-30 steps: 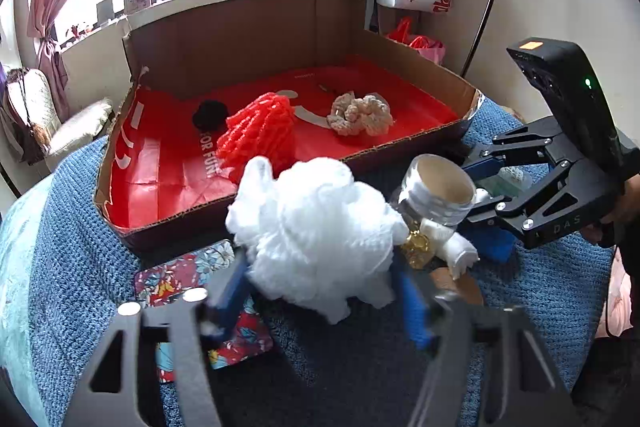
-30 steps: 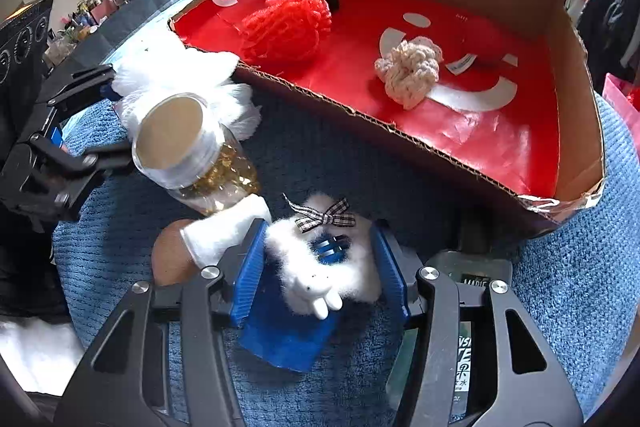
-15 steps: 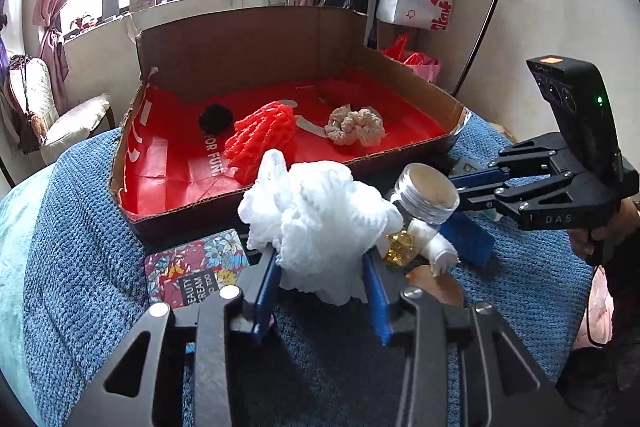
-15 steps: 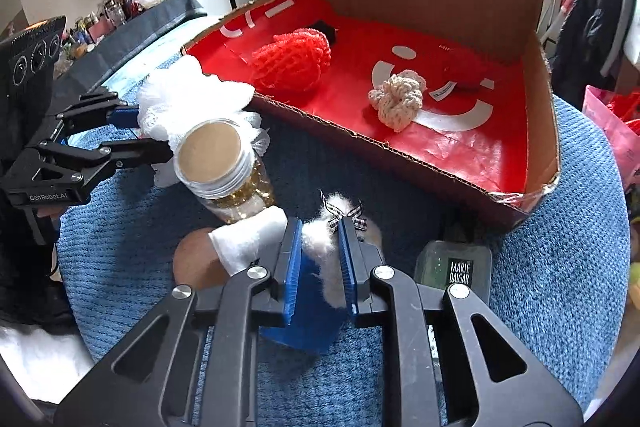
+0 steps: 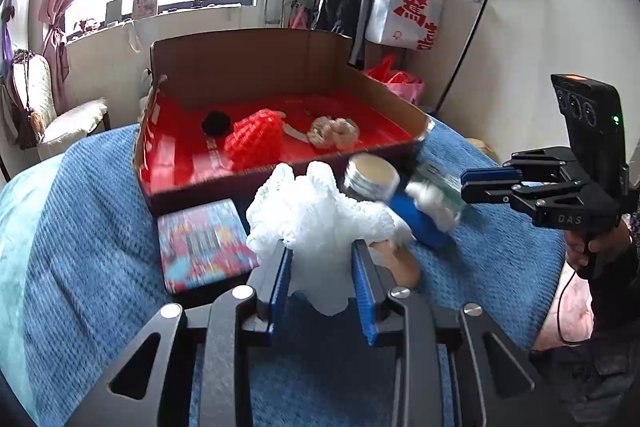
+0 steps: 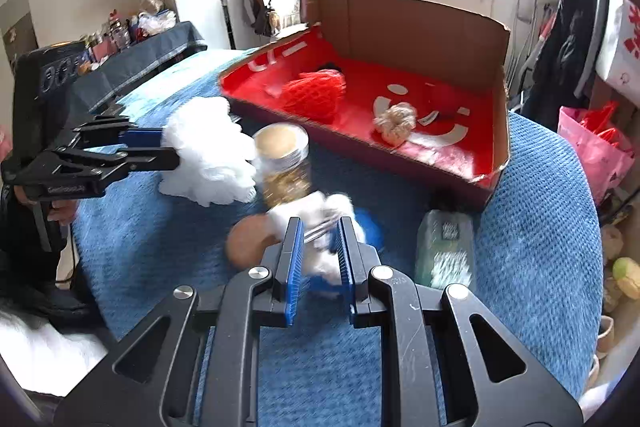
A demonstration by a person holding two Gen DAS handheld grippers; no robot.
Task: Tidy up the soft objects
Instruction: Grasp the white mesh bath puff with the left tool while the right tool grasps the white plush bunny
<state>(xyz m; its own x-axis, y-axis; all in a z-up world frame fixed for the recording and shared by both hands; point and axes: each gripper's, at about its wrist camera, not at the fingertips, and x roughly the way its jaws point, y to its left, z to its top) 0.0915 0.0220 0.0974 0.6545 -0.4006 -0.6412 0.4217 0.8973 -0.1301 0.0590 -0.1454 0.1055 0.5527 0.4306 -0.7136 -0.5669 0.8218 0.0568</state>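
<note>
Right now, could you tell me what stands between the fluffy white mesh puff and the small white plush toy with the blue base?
In the right wrist view, a clear jar with a metal lid, gold contents inside, stands between the white mesh puff and the white plush toy.

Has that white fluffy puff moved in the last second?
Yes. The white puff, gripped by the left gripper whose jaws are closing, has lifted off the blue blanket toward the red box.

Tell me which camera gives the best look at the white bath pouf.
The right wrist view. There the white bath pouf shows whole from the side, clamped at its edge by the left gripper, whose jaws are closing. In the left wrist view the pouf fills the centre, but the gripper's fingers cover its base.
</note>
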